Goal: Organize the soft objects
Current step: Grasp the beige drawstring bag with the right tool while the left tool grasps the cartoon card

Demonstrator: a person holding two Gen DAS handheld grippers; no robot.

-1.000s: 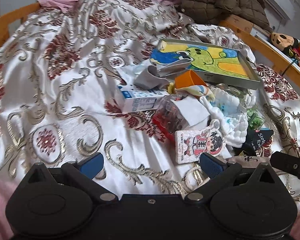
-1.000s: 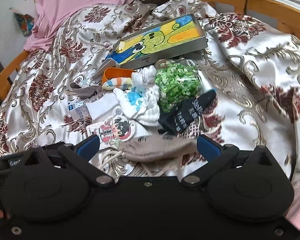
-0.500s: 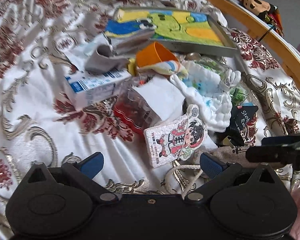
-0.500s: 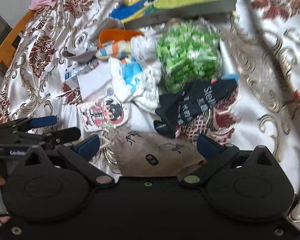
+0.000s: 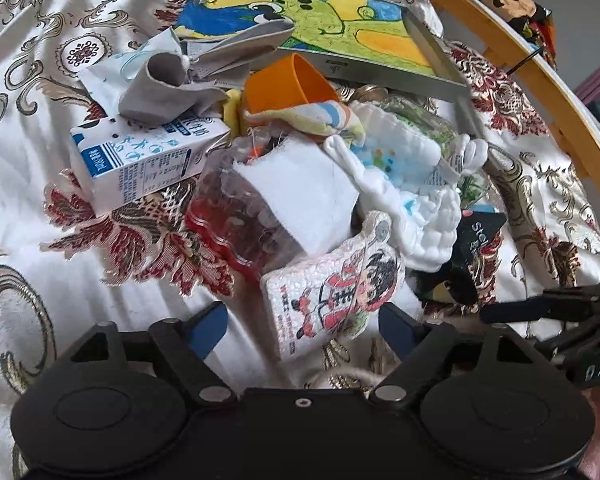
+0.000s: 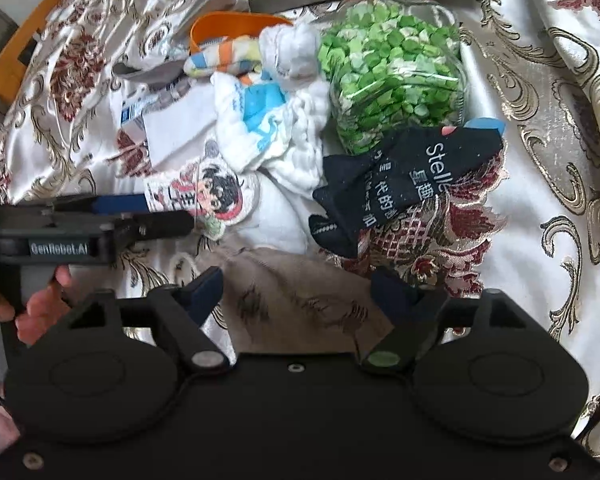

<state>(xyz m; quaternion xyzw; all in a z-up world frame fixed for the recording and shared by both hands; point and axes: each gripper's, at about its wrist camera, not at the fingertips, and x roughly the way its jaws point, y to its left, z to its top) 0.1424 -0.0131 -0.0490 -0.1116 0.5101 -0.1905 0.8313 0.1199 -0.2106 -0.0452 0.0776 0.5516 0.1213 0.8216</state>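
Two hand-held claws lowered over a heap of small things on a bed covered in cream satin with red and gold scrollwork.

Left claw: tilted steeply down at the near edge of the heap, blue pads spread, jaws just now narrowing. Cartoon-figure sponge pad lying between the two pads, not yet pressed by either. In the right wrist view, same claw seen side-on at the left, a hand wrapped round its grey handle, fingers curled beneath.

Right claw: likewise pitched sharply down, pads apart, jaws also just closing in. Beige drawstring pouch spread on the bed between the pads; contact with either pad not discernible.

Soft items in the heap: black sock with white lettering just beyond the pouch to the right; white quilted cloth with blue print at the centre; striped sock draped at the mouth of an orange cup; grey sock at the far left.

Hard items: milk carton at the left, clear jar with red base beside it, bag of green pieces at the right, framed cartoon drawing at the far side.
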